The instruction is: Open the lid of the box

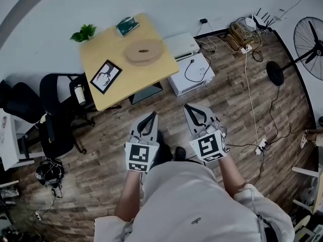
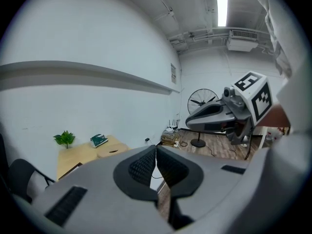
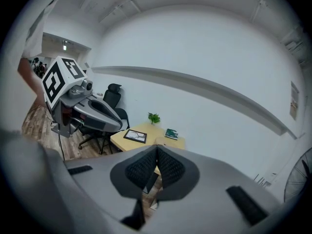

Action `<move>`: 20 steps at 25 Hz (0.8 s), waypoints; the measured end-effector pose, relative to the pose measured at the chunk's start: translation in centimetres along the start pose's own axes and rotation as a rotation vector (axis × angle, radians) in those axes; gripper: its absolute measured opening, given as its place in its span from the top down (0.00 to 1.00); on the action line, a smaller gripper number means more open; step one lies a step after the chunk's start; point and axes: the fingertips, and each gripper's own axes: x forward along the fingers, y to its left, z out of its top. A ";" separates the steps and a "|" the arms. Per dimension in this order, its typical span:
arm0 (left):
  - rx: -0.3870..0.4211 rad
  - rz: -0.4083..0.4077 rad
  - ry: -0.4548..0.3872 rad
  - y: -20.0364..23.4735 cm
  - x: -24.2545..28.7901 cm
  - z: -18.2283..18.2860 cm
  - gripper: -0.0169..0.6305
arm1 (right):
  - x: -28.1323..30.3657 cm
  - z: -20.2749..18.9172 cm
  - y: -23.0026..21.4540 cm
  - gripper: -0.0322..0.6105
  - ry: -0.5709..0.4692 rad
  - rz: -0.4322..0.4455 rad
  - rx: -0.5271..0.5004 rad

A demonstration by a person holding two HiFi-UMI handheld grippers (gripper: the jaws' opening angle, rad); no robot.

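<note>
- The wooden floor fills most of the head view; you stand on it well apart from the work, so nothing is within reach yet.
- The pale surface stands against the wall, ahead and to your left; it carries everything the task needs.
- The round wooden box lies near the surface's right edge with its lid on; it sits apart from its neighbours, which should leave room to approach it from either side.
- Your left claw and right claw point forward and slightly down, side by side; both are closed, pads together with nothing between them, which suits carrying them empty.
- The framed picture, green book and plant keep to the other edges; they look unlikely to hinder you.
</note>
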 end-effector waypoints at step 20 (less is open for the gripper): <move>0.008 -0.114 -0.028 10.4 5.1 1.2 0.96 | 9.8 3.9 -2.0 0.95 0.065 -0.085 0.008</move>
